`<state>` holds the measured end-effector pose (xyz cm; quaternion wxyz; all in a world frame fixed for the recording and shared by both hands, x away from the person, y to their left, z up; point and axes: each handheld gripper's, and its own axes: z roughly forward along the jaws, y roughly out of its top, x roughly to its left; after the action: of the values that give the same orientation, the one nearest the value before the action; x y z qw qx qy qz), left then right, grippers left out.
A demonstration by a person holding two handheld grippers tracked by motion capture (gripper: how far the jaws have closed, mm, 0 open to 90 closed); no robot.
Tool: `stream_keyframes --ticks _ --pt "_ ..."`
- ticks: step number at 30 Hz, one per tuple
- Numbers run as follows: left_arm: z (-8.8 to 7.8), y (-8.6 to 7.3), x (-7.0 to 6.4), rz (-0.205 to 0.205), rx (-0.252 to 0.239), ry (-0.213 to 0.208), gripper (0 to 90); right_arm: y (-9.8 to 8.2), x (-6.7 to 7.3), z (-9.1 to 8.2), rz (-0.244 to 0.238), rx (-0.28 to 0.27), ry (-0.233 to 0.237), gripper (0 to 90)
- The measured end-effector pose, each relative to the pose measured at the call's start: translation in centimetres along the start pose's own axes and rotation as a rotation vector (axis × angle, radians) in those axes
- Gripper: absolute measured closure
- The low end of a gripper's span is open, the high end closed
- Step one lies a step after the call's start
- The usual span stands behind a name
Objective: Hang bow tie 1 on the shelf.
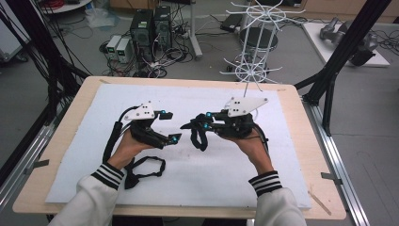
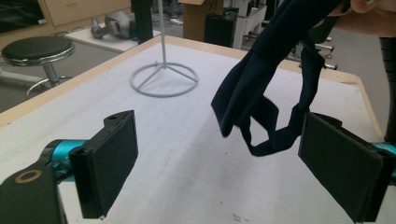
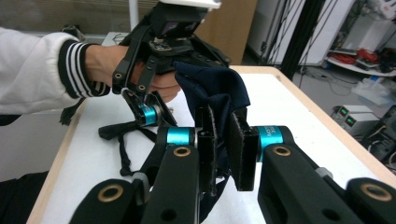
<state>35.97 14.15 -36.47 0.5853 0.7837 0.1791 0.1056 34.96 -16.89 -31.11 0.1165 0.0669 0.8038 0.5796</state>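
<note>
Holding the dark navy cloth (image 1: pixel 199 134) above the middle of the white mat (image 1: pixel 282 179), we've got the right gripper (image 3: pixel 223 140) pinching it: jaws pressed nearly together w/ fabric bunched between the pads and rising past them in the right gripper view. In the high view the cloth hangs off the right gripper's (image 1: pixel 188 126) tip as a small dark loop, clear of the mat. Our left gripper (image 1: pixel 170 127) sits just left of it, jaws spread wide, no fabric pressed; in the left gripper view the cloth (image 2: pixel 261 88) dangles between the two pads, its lower fold just beside the right-hand pad, tho we can't tell if it touches. A black strap (image 1: pixel 141 172) lies on the mat near the left sleeve, approx. at the near-left. The white wire rack (image 1: pixel 256 42) stands at the far edge of the table (image 1: pixel 306 155), right of centre; its ring base (image 2: pixel 164 79) shows on the mat beyond the left gripper (image 2: pixel 215 163). Open mat runs far-left, near-centre and right of both hands; the wooden table edge is well apart from the cloth on every side.
</note>
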Motion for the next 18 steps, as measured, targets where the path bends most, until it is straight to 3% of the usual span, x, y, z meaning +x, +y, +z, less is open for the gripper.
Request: stream_keyframes --ticks 18 --pt "-3.6 -2.2 0.0 -0.017 -0.066 0.081 12.4 -0.2 -0.9 -3.1 0.052 -0.101 -0.156 83.3"
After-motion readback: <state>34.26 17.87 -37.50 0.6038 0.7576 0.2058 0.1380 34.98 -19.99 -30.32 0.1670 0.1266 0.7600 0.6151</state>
